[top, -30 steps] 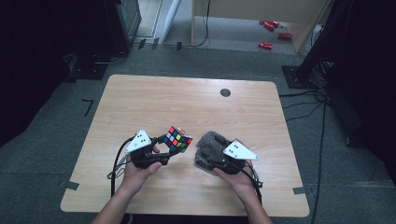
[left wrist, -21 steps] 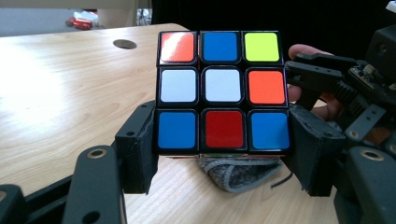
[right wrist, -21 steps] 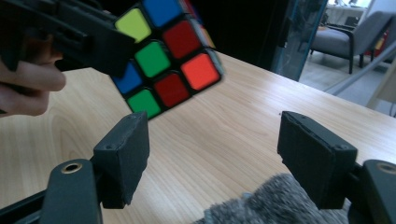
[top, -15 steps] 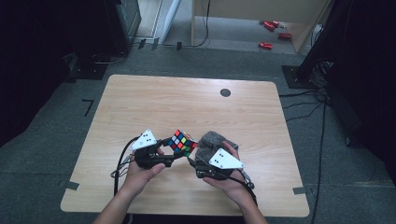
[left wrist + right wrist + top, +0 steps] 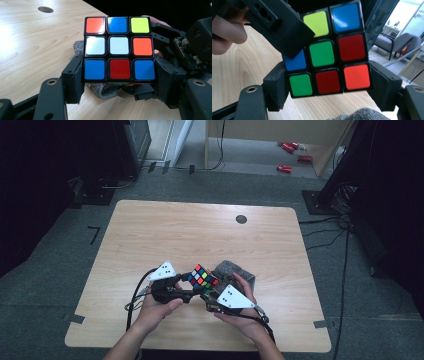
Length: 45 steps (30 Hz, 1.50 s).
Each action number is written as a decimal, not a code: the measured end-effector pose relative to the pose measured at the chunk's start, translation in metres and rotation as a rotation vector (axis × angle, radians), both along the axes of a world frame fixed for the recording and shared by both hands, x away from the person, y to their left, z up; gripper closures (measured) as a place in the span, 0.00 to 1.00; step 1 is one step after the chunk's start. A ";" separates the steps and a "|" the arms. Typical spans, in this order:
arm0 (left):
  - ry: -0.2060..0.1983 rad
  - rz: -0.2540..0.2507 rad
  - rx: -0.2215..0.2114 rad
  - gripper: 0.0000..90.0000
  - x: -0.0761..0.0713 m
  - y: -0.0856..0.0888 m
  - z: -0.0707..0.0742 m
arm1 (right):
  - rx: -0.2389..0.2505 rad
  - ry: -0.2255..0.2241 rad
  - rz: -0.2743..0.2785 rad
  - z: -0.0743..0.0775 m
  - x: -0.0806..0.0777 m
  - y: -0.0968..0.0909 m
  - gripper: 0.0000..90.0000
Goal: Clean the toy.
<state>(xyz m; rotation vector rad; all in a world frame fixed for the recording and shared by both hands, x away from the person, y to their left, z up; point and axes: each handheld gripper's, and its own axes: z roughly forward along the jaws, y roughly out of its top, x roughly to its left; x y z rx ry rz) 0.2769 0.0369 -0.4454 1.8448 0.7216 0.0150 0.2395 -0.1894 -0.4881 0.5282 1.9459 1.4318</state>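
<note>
Pale wood grain is seen across the table (image 5: 165,235), which stands on grey carpet. A Rubik's cube (image 5: 202,277) is held above the table's near part, between both grippers. It is clamped at its lower layer by the left gripper (image 5: 119,80), whose pads press on both sides. The right gripper (image 5: 329,85), whose jaws have just been closing, is set against the cube's sides likewise. A grey cloth (image 5: 235,272) lies on the table just behind the cube.
</note>
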 end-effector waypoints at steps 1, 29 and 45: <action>0.010 0.001 -0.002 0.40 0.000 0.000 0.000 | -0.005 -0.008 -0.001 0.000 0.000 0.000 0.31; 0.016 0.070 -0.064 0.28 0.012 0.001 -0.007 | 0.031 0.044 -0.166 0.000 0.020 -0.059 0.38; -0.066 0.062 0.325 0.45 0.016 -0.073 -0.057 | 0.057 0.096 -0.244 -0.001 0.026 -0.087 0.38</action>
